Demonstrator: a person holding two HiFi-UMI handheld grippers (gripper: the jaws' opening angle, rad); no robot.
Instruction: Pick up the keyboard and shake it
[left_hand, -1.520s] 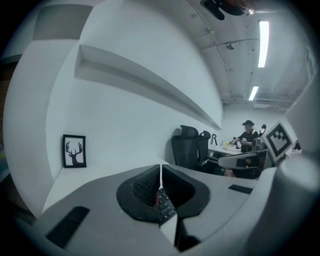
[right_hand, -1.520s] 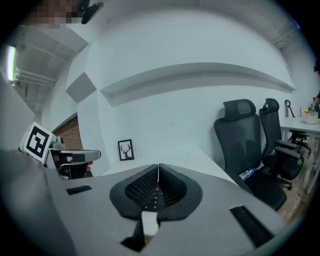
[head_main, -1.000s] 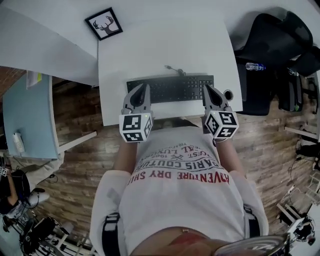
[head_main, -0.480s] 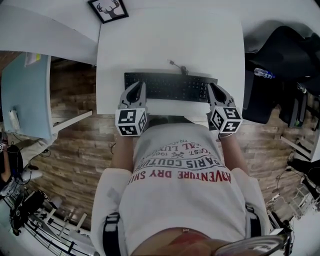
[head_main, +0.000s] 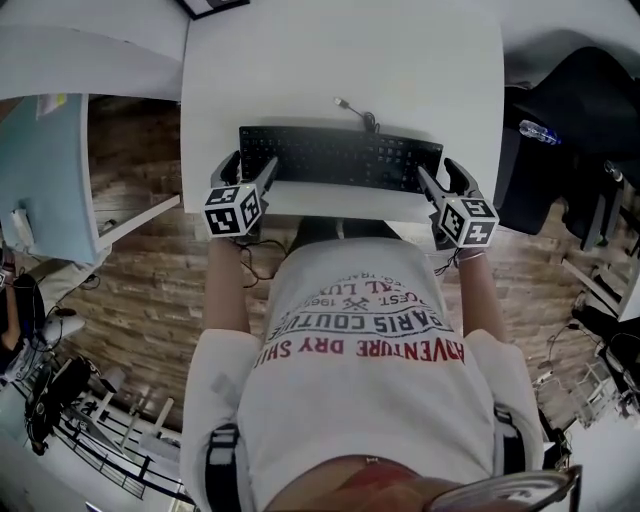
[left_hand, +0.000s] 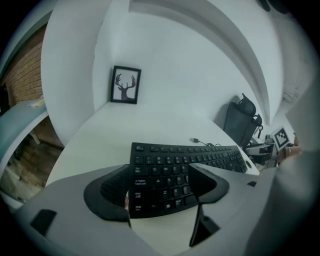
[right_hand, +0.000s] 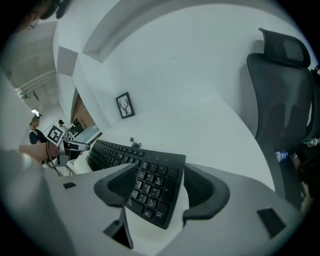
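**A:** Status on the L gripper (head_main: 250, 168)?

**B:** I'm watching its fingers (left_hand: 107, 192) opening, spread wide. They straddle the left end of the keyboard (head_main: 340, 160). The pads aren't pressing on it, so no hold.

**A:** And the R gripper (head_main: 440, 175)?

**B:** Same on my screen: fingers opening and wide apart, w/ the keyboard's numpad end btw them. Nothing clamped.

**A:** Where's the keyboard exactly?

**B:** It lies on the white desk (head_main: 340, 60), along the near edge, right in front of the person's torso. Both grippers come in from that near edge, one at each end. The cable (head_main: 355, 112) leaves the keyboard's back edge and lies loose on the desk.

**A:** Anything else nearby?

**B:** A framed deer picture (left_hand: 125, 85) stands at the desk's far left corner. A black chair (right_hand: 280, 100) sits off the right side, w/ a water bottle (head_main: 540, 132) by it. I can't tell what the bottle rests on.
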